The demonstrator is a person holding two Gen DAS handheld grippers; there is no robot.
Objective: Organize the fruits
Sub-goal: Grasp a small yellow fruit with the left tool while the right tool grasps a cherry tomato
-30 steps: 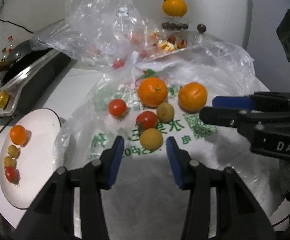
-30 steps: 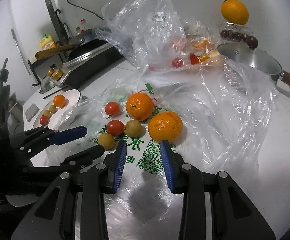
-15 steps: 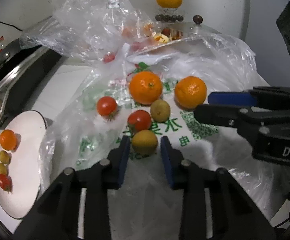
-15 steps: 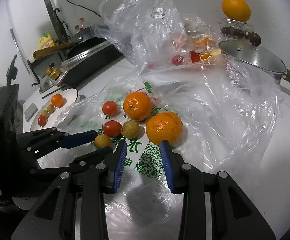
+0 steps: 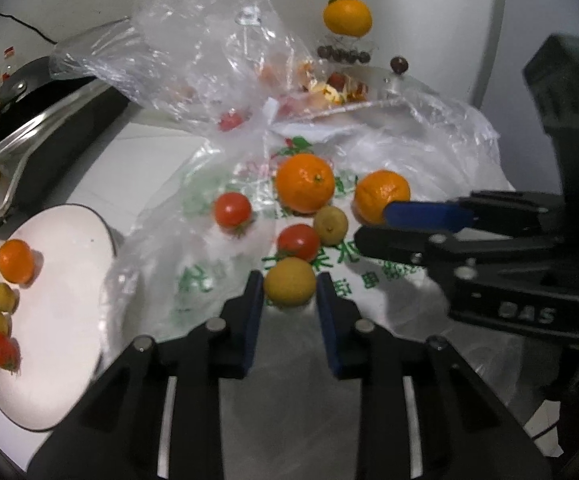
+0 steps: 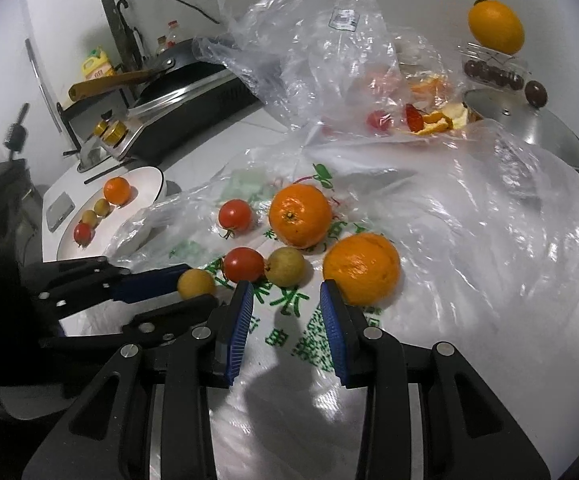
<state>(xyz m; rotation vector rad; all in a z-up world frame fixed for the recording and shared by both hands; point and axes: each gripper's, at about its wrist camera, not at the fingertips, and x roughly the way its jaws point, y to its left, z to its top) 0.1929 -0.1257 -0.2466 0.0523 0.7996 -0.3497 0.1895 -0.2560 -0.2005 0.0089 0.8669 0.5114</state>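
Jaws of left gripper (image 5: pixel 289 294) clamp small round yellow fruit (image 5: pixel 289 281); right gripper (image 6: pixel 287 304) gapes.

Taking the printed plastic bag (image 6: pixel 429 240) as landmark: on it lie two oranges (image 6: pixel 300 215) (image 6: pixel 361 269), two tomatoes (image 6: pixel 234 215) (image 6: pixel 244 264) and two small round fruits (image 6: pixel 286 266) (image 6: pixel 196 283) — the fruit nearest its front edge sits between the left gripper's (image 5: pixel 289 294) fingers. The right gripper (image 6: pixel 287 312) hangs over the bag's front, just before the nearer orange. Left of the bag stands a plate (image 5: pixel 69 280) (four fruits in a row on it); behind the bag — a crumpled clear bag (image 6: pixel 309 40) and a pan lid (image 6: pixel 529 128).
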